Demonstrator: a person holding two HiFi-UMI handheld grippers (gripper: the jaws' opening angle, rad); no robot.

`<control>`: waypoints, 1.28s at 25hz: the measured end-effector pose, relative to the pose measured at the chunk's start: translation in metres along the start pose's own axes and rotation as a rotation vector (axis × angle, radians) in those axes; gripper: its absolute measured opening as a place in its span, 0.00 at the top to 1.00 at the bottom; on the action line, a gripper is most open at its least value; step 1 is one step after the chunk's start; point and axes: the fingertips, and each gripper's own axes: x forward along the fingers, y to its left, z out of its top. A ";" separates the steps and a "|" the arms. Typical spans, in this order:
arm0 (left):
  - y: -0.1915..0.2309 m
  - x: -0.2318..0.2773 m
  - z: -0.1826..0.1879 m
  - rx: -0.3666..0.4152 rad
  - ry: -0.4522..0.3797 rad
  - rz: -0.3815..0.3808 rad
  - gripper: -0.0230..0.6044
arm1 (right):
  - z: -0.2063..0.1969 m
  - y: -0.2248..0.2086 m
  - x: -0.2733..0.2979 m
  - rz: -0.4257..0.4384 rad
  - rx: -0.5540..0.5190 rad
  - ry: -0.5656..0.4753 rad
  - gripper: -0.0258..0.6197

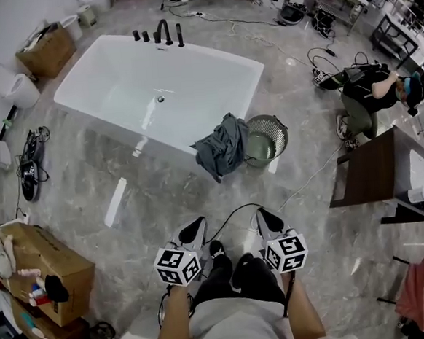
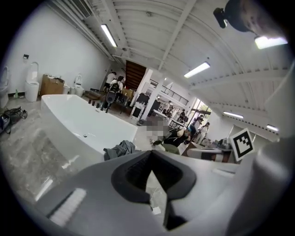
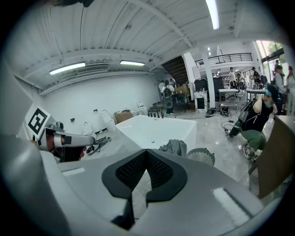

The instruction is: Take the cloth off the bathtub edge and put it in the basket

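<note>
A grey-blue cloth (image 1: 222, 147) hangs over the near right corner of the white bathtub (image 1: 118, 92); it also shows as a cloth (image 2: 120, 149) in the left gripper view and a cloth (image 3: 174, 147) in the right gripper view. Beside it on the floor stands a round grey wire basket (image 1: 264, 139), seen again as a basket (image 3: 201, 156). My left gripper (image 1: 196, 226) and right gripper (image 1: 265, 218) are side by side in front of me, well short of the cloth. Both are shut with nothing between their pads.
A black cable (image 1: 234, 213) runs across the marble floor between the grippers. A dark wooden table (image 1: 369, 171) stands at the right, with a crouching person (image 1: 371, 98) beyond it. Cardboard boxes (image 1: 41, 270) sit at the left, and toilets (image 1: 12, 86) line the left wall.
</note>
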 end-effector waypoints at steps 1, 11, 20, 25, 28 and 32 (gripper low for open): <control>0.007 0.002 -0.004 -0.004 0.008 0.003 0.87 | -0.003 -0.001 0.005 0.002 -0.003 0.004 0.96; 0.057 0.070 -0.021 -0.020 0.059 0.049 0.87 | -0.019 -0.054 0.077 0.048 -0.007 0.052 0.96; 0.118 0.190 -0.014 0.023 0.155 0.102 0.87 | -0.007 -0.122 0.220 0.111 -0.008 0.080 0.96; 0.146 0.265 -0.008 0.034 0.181 0.144 0.87 | -0.023 -0.162 0.276 0.177 0.034 0.152 0.96; 0.155 0.306 -0.008 0.051 0.200 0.144 0.84 | -0.034 -0.189 0.301 0.195 0.065 0.187 0.94; 0.168 0.337 -0.008 0.049 0.203 0.146 0.80 | -0.041 -0.202 0.333 0.234 0.044 0.235 0.92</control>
